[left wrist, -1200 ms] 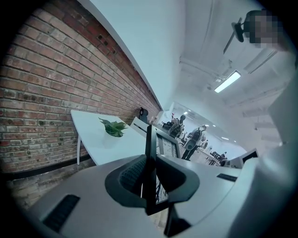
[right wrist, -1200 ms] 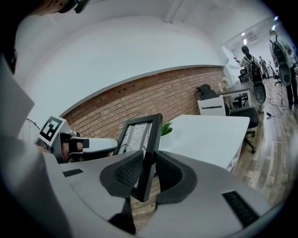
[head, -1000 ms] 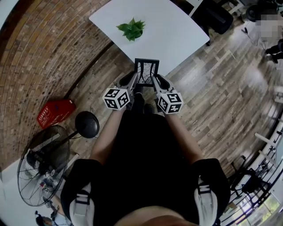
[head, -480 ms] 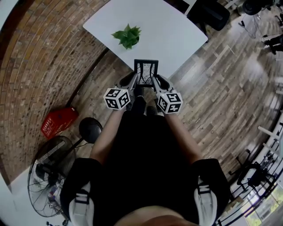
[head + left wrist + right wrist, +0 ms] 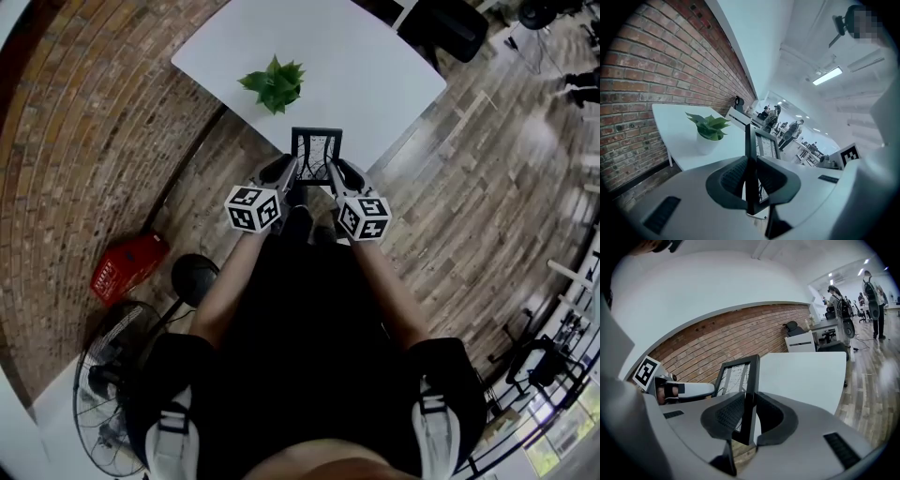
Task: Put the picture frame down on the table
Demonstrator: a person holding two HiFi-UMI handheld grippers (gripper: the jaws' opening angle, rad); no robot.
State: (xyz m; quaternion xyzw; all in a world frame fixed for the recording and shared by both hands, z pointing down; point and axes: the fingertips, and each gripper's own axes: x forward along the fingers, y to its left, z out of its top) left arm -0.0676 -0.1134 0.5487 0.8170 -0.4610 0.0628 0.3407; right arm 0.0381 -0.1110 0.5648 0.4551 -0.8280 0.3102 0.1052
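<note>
A black picture frame (image 5: 316,154) with a pale line drawing hangs upright between both grippers, just at the near edge of the white table (image 5: 375,66). My left gripper (image 5: 293,170) is shut on the frame's left edge (image 5: 750,154). My right gripper (image 5: 333,171) is shut on its right edge (image 5: 751,390). The frame's lower part sits over the wooden floor, in front of the table edge. In the right gripper view the frame's glass (image 5: 733,378) faces left and the left gripper (image 5: 682,389) shows behind it.
A small green plant in a white pot (image 5: 274,82) stands on the table left of the frame, also in the left gripper view (image 5: 708,131). A brick wall (image 5: 84,122) runs along the left. A red crate (image 5: 127,269) and a floor fan (image 5: 117,375) sit on the floor. People stand far off (image 5: 872,291).
The table and plant have drawn slightly nearer in the head view; the frame, held by both grippers, has moved a little forward towards the table edge.
</note>
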